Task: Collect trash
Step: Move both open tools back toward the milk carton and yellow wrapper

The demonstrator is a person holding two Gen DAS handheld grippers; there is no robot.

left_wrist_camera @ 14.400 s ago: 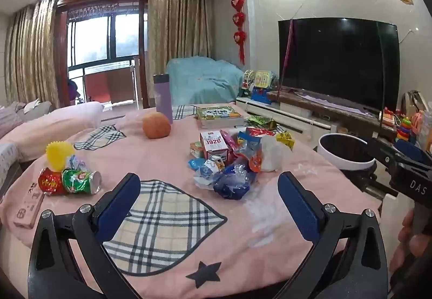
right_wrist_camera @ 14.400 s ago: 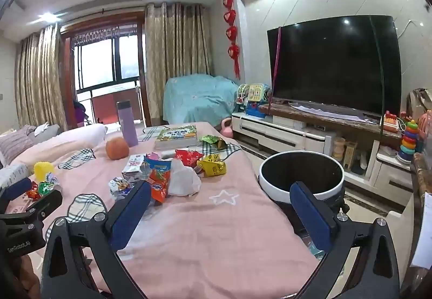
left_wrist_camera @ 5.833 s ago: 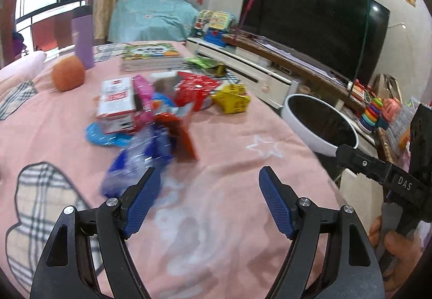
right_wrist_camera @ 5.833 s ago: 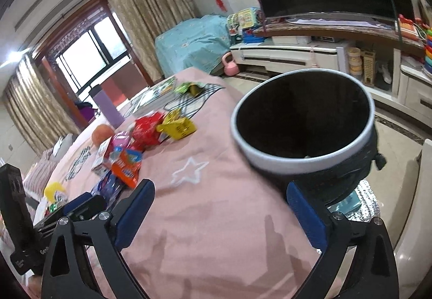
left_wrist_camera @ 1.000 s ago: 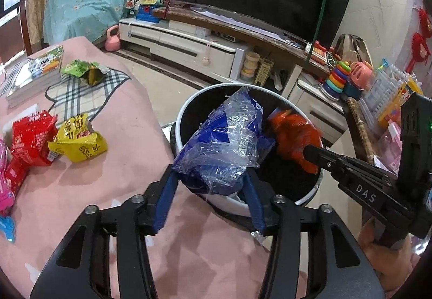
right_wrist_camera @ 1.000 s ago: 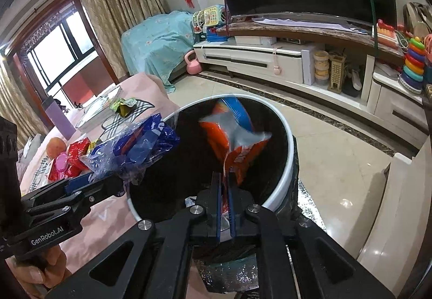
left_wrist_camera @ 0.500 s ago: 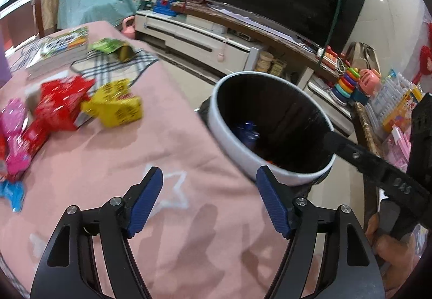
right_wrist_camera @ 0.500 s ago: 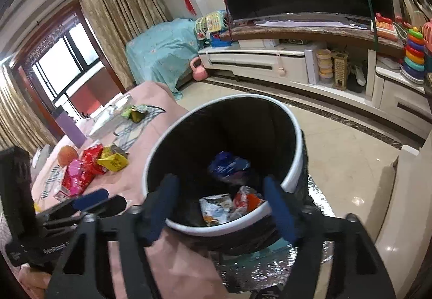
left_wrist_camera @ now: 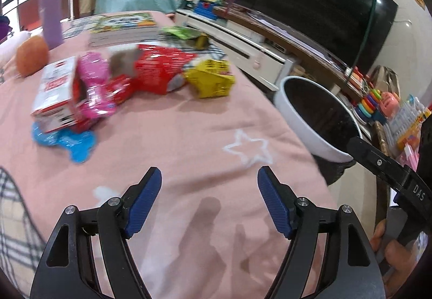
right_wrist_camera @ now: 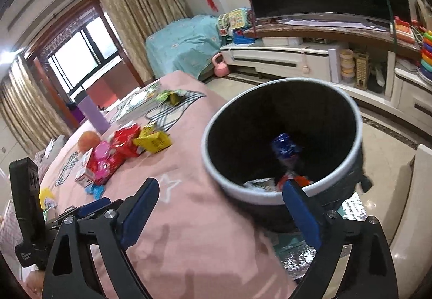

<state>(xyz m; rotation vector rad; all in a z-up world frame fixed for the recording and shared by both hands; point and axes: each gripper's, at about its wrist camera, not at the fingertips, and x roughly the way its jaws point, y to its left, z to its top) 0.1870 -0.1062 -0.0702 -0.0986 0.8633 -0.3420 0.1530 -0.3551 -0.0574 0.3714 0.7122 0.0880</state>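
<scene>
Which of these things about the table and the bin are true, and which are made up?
1. The trash bin already has wrappers inside. True.
2. The left gripper holds a blue bag. False: nothing is between its fingers.
3. A yellow packet lies on the pink tablecloth. True.
4. The orange ball is in the bin. False: it sits on the table near the purple bottle.
5. The right gripper is shut. False: its fingers are opening, with nothing between them.

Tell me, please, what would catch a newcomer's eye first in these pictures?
Probably the bright heap of snack wrappers on the pink tablecloth, red, pink and yellow. Next, the white-rimmed black bin beside the table's edge, with a blue wrapper already inside.
</scene>
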